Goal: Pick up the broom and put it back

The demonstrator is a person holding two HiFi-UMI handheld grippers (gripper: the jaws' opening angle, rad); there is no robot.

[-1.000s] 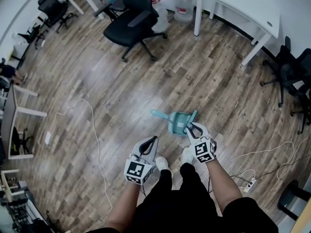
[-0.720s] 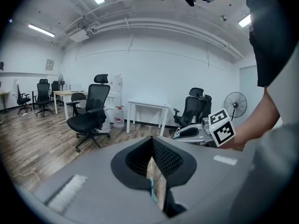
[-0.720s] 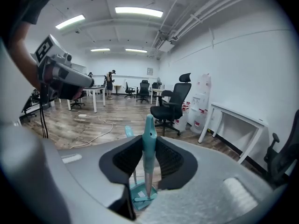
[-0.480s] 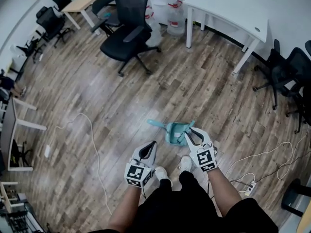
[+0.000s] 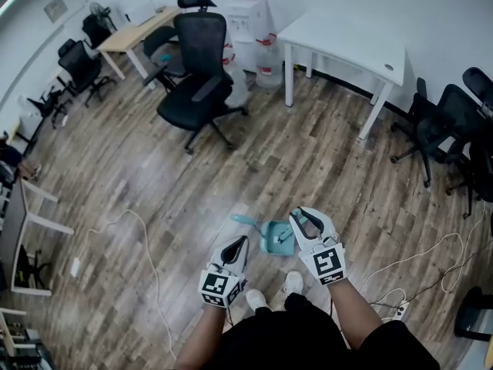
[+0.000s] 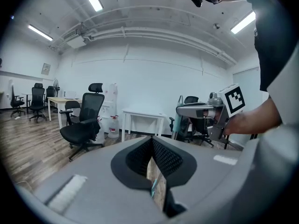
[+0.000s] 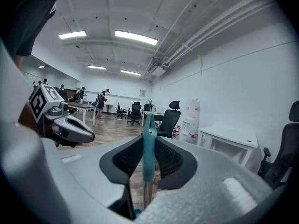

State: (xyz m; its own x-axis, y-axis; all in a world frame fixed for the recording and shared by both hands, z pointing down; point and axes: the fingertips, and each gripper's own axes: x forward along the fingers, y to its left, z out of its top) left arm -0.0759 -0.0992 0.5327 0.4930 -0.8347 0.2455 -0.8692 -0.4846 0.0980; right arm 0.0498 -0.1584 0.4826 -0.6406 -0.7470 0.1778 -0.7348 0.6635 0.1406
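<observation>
Climbing away from the wood floor [image 5: 131, 168] over the past second, the right tongs [image 5: 300, 220] are carrying the broom [image 7: 148, 155] upward as the person straightens, and the room is opening out around a black office chair [image 5: 196, 83] at eleven o'clock. Those tongs are clamping partway closed on the teal handle just below its hanging hole. The shaft is dropping toward six o'clock to a teal dustpan [image 5: 273, 236] just beside them; whether the pan is riding on the broom or lying on the floor cannot be told. At seven o'clock of the pan, the left tongs [image 5: 242, 242] are hanging closed together, holding nothing. Carrying it well likely means keeping the grip firm and the shaft plumb, since a hold so near the tip may let the heavy end swing.
</observation>
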